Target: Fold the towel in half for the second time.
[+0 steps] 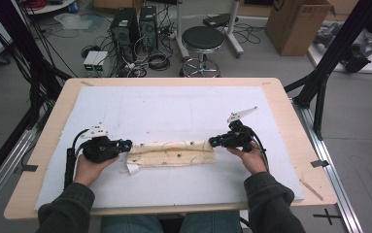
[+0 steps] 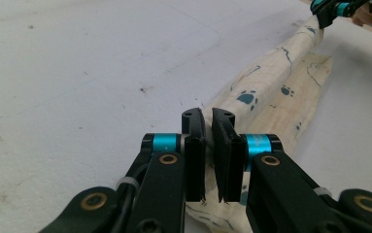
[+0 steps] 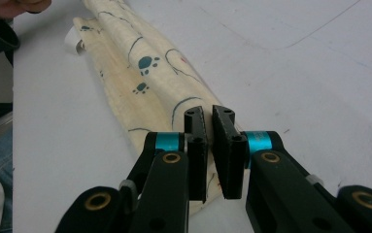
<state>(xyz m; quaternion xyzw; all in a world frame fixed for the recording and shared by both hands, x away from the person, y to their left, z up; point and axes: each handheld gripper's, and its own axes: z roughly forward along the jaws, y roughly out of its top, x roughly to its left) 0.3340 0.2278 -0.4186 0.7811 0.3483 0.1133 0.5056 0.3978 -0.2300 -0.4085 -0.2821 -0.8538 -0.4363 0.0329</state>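
The cloth (image 1: 171, 154) lies on the white sheet (image 1: 174, 107) of the bench (image 1: 290, 121), folded into a long narrow strip that stretches from the left tool (image 1: 126, 144) to the right tool (image 1: 212, 141). Its long axis runs from one tool straight to the other, so each tool looks along the strip toward the opposite one. In the left gripper view the strip starts between the jaws and goes away to the upper right; in the right gripper view the cloth (image 3: 149, 73) goes away to the upper left. Both tools are clenched on an end of the cloth: the left tool (image 2: 208, 160) pinches a thin fold at its end, and the right tool (image 3: 209, 155) does the same at the other end, with only a narrow gap between the jaws. The cloth (image 2: 271, 82) looks light, thin and very soft, cream with blue paw prints and lines. I think it will sag and wrinkle when it is lifted, and it cannot keep its shape alone. It is not fragile, but a thin edge can slip out of the jaws. The best places to hold seem to be the two short ends, where several layers are together. A small white label (image 3: 72, 41) sticks out near the end far from the right tool.
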